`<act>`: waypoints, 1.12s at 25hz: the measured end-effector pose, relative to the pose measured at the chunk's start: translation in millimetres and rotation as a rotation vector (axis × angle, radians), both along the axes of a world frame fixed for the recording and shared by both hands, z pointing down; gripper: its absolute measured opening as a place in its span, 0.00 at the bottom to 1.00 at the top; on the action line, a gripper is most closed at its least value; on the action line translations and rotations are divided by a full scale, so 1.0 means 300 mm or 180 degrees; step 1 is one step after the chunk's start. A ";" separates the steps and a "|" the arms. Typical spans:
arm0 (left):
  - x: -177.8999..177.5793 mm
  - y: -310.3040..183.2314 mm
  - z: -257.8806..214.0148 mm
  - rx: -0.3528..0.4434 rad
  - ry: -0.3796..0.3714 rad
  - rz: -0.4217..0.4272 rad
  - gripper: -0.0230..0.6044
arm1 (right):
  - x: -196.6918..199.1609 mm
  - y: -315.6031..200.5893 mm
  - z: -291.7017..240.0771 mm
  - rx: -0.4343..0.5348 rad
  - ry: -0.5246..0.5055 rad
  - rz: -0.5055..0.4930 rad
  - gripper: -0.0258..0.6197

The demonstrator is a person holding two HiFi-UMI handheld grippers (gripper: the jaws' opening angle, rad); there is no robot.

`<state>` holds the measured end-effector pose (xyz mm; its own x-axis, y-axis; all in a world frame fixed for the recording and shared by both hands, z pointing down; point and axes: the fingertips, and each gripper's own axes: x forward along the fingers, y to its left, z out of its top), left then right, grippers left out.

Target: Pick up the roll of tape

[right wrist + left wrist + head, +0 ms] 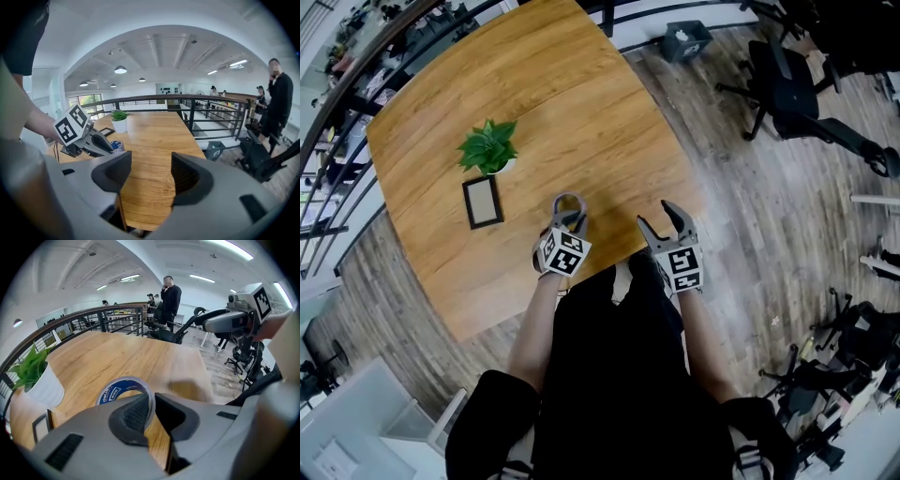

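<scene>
Big round-cornered wooden table fills the middle of my head view, sitting on grey plank flooring, with a dark railing curving round its far side. A black office chair stands off to the right on the floor, well clear of the table. On the wood there's a leafy green plant in a white pot, and just beside it, on my side, a small dark picture frame lying flat. Now down to my tools, both out over the near edge of the table. My right gripper hangs with its jaws spread wide, only bare tabletop showing between them, and it's apart from everything. My left gripper is angled down at the table and its jaws are drawn in narrow, pinching the wall of the roll of tape: one pad sits inside the ring against the blue core, the other presses on the outside. The roll is between the frame and my right gripper, near the table's front edge; whether it's clear of the wood, I cannot tell.
</scene>
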<state>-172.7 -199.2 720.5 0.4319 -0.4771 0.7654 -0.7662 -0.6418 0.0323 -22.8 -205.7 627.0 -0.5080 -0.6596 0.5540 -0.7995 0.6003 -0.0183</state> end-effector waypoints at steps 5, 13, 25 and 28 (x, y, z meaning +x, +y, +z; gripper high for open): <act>-0.009 -0.009 -0.050 0.0108 0.0011 -0.0086 0.13 | -0.016 -0.006 -0.004 0.0018 0.0000 -0.0107 0.48; -0.028 -0.010 -0.153 0.0265 0.0060 -0.0296 0.13 | -0.046 -0.020 -0.057 0.0093 -0.0016 -0.0318 0.48; -0.056 0.012 -0.272 0.0428 0.0035 -0.0593 0.13 | -0.081 -0.049 -0.115 0.0195 -0.0013 -0.0669 0.50; -0.059 0.014 -0.303 0.0483 0.0018 -0.0670 0.13 | -0.083 -0.065 -0.119 0.0204 -0.0024 -0.0729 0.50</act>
